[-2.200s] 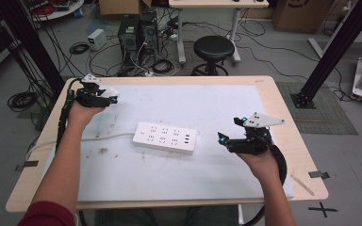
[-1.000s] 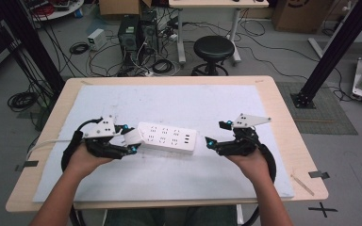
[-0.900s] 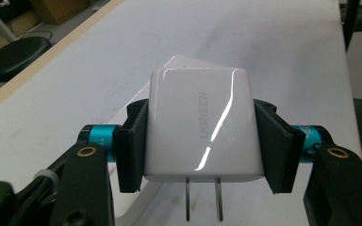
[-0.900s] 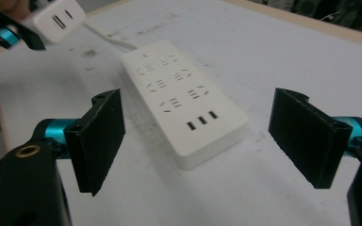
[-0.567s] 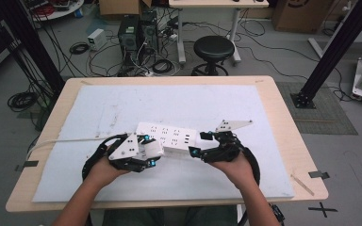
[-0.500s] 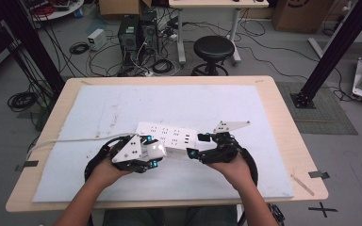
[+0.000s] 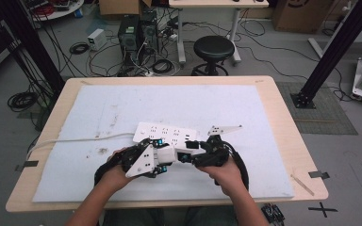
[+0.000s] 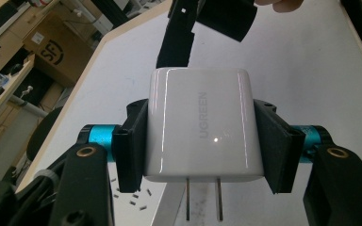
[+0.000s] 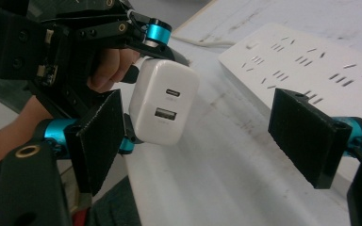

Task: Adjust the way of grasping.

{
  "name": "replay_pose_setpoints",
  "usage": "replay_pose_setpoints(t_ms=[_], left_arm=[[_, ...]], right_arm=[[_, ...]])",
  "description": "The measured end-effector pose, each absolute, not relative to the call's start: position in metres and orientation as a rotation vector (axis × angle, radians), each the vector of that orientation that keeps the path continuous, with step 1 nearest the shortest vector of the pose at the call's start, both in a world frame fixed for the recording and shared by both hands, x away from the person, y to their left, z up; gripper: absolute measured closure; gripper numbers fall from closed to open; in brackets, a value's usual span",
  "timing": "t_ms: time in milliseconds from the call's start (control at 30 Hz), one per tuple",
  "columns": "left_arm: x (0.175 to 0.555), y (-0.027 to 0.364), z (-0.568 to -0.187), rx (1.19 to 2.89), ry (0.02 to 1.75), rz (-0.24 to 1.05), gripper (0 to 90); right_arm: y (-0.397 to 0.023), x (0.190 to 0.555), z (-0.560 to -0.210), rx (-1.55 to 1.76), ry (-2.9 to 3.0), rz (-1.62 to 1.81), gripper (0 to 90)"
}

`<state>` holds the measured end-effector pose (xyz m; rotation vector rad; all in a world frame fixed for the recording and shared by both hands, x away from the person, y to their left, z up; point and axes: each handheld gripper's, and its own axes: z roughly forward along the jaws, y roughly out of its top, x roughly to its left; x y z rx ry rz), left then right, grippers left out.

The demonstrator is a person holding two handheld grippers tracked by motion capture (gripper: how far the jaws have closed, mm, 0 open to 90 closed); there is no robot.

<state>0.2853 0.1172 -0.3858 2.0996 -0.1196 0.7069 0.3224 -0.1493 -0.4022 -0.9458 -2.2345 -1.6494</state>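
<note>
A white charger (image 8: 200, 129) with two flat prongs pointing down is clamped between the pads of my left gripper (image 8: 200, 141). In the high view, that left gripper (image 7: 161, 157) holds the charger (image 7: 166, 154) just in front of the white power strip (image 7: 165, 133). My right gripper (image 7: 185, 156) faces it from the right. In the right gripper view, the right gripper (image 9: 202, 136) stands open. The charger (image 9: 165, 101) shows its two port sockets between the jaws, close to the left pad (image 9: 101, 136). The power strip (image 9: 311, 61) lies behind.
A white mat (image 7: 226, 108) covers the wooden table (image 7: 290, 141). The strip's white cable (image 7: 75, 140) runs off the left edge. A thin stick (image 7: 303, 184) and a tape strip (image 7: 318, 174) lie at the right front corner. A stool (image 7: 214, 49) stands beyond the table.
The left gripper came from the far left corner to the front centre, carrying the charger. The right gripper moved left to meet it. The power strip stayed put.
</note>
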Motion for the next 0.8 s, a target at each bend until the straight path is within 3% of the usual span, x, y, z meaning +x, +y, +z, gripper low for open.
replay_pose_setpoints(t_ms=[367, 433, 800], left_arm=[[0.279, 0.104, -0.386, 2.082, -0.191, 0.739, 42.4], [0.278, 0.103, -0.386, 2.080, -0.201, 0.743, 42.4], [0.277, 0.103, -0.383, 2.069, -0.207, 0.758, 42.4]], right_arm=[[-0.135, 0.325, -0.410, -0.898, -2.152, -1.595, 20.7], [-0.133, 0.325, -0.410, -0.884, -2.130, -1.597, 27.4], [-0.127, 0.326, -0.414, -0.837, -2.060, -1.603, 46.2]])
